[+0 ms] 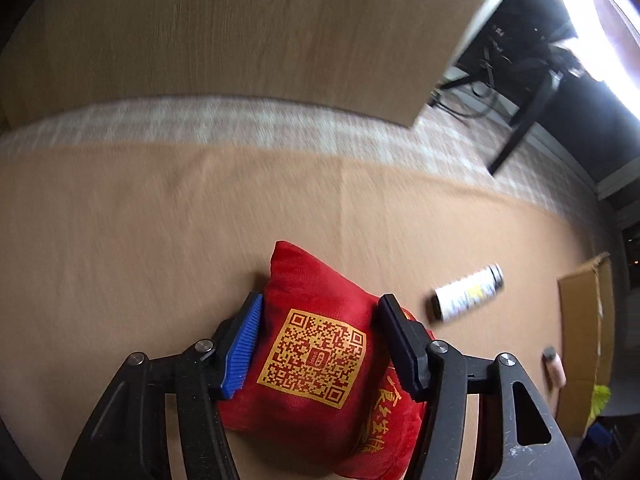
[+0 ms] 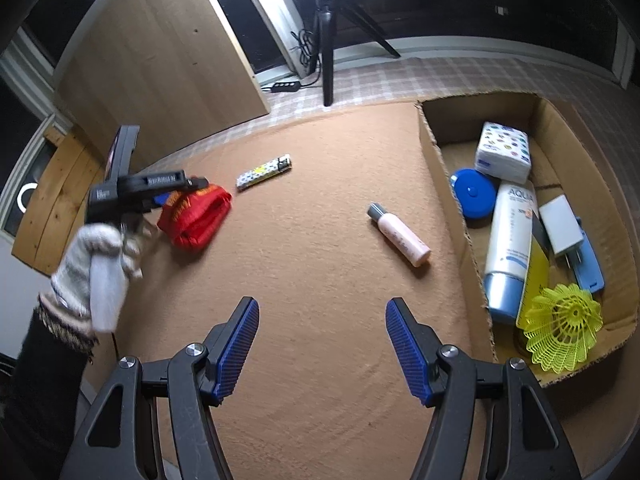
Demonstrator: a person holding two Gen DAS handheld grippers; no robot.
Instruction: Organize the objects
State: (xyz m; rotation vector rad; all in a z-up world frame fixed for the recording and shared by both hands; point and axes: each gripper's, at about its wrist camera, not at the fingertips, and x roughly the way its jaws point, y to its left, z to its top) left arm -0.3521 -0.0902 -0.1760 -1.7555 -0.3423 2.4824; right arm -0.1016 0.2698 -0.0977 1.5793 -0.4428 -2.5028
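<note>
My left gripper [image 1: 318, 312] is shut on a red cloth pouch [image 1: 316, 356] with a gold QR code, held just above the brown table cloth [image 1: 160, 248]. The right wrist view shows that gripper [image 2: 192, 188] and the pouch [image 2: 196, 216] at the left. My right gripper [image 2: 322, 312] is open and empty over the cloth's near part. A patterned lighter [image 2: 264, 172] and a pink bottle [image 2: 400, 236] lie on the cloth; both also show in the left wrist view, lighter [image 1: 468, 292], bottle [image 1: 554, 368]. A cardboard box [image 2: 440, 152] stands at the right.
The box holds a tissue pack [image 2: 504, 152], a blue round case [image 2: 474, 196], a white AQUA tube [image 2: 508, 240], a white charger [image 2: 562, 228] and a yellow shuttlecock [image 2: 564, 328]. A wooden panel [image 2: 160, 64] and a tripod [image 2: 328, 40] stand beyond the table.
</note>
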